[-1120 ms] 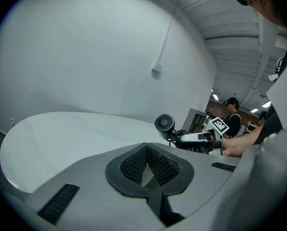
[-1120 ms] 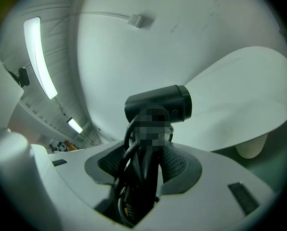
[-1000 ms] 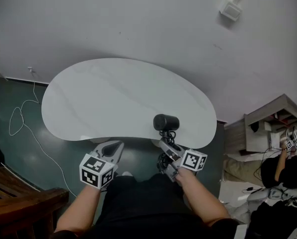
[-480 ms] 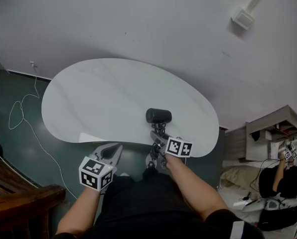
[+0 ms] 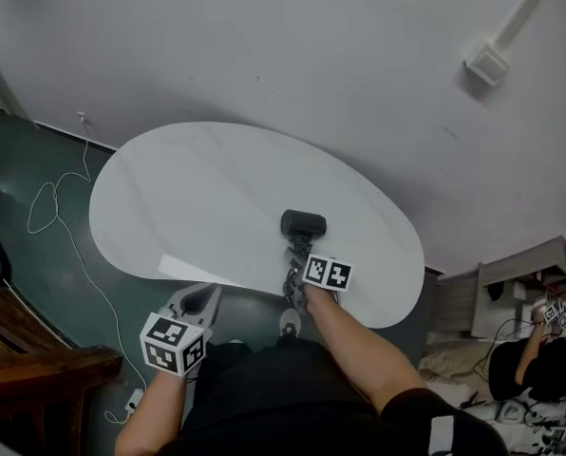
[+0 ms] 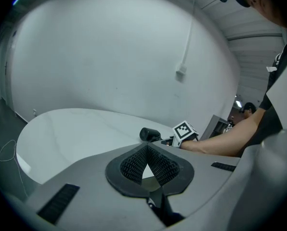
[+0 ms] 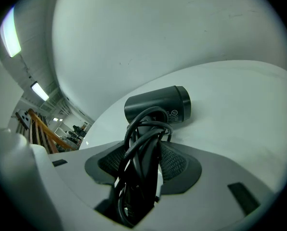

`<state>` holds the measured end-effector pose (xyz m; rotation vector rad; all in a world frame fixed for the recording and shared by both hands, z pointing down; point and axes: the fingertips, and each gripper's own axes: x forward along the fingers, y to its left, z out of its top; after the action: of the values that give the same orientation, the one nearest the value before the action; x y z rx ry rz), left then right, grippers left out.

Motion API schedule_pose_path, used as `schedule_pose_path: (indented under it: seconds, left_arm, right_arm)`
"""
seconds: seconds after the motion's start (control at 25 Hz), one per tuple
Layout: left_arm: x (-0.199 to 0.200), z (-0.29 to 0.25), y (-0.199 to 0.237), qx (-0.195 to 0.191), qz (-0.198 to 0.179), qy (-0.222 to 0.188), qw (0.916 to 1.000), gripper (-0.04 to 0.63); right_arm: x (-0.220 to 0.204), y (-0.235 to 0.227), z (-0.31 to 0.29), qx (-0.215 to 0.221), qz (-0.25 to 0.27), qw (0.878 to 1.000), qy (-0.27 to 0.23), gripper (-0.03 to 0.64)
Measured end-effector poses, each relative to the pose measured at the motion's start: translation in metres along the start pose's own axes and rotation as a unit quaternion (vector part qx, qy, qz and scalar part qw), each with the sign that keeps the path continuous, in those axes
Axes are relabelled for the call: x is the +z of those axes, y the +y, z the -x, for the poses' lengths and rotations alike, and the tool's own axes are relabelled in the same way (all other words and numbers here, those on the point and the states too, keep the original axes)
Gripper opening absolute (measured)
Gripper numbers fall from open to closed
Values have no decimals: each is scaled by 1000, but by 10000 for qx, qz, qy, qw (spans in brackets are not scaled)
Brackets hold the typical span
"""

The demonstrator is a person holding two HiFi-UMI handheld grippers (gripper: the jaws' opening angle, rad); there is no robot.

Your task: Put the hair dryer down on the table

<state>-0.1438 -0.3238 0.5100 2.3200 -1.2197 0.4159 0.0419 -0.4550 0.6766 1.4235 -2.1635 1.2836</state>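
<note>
- The right gripper (image 5: pixel 294 255) has its fingers (image 7: pixel 174 165) spread fairly wide and clamped on the handle (image 7: pixel 150 172) of the hair dryer (image 7: pixel 158 106), with the black cord (image 7: pixel 137 141) wound round that handle and caught in the same grip.
- The barrel sits just beyond the fingertips, on the far side. It lies crosswise, left to right, while the handle runs back toward the person.
- The dryer is over the near right part of the white bench (image 5: pixel 207 193), very low. I cannot tell whether the barrel touches the top.
- My judgement is that only a short lowering and a release remain, and they fall to the right hand.
- The left gripper (image 6: pixel 146 150) is well apart to the left, off the near edge, with its fingers closed tip to tip on nothing.
- Count: one hair dryer, one cord, one bench, two grippers.
</note>
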Motion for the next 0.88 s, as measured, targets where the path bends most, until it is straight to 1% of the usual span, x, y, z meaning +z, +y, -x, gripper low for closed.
schedule_pose_path:
  seconds: [0.16, 0.28, 0.52, 0.8, 0.88]
  left_arm:
    - [2, 3, 2, 176, 92, 17, 9998, 11]
    - [4, 2, 4, 267, 150, 2, 9995, 11]
    - [-3, 1, 10, 348, 272, 46, 9990, 11]
    - [-3, -8, 6, 215, 263, 92, 9994, 11]
    - [-1, -11, 4, 160, 232, 88, 9996, 11]
  right_arm:
    - [5, -3, -14, -219, 63, 9997, 42, 199]
    - [9, -3, -20, -252, 31, 9997, 21, 201]
    - [-4, 3, -32, -132, 397, 9986, 310, 215]
    - [-6, 7, -36, 123, 681, 9958, 604, 233]
    - [-8, 9, -35, 190, 674, 9953, 662, 239]
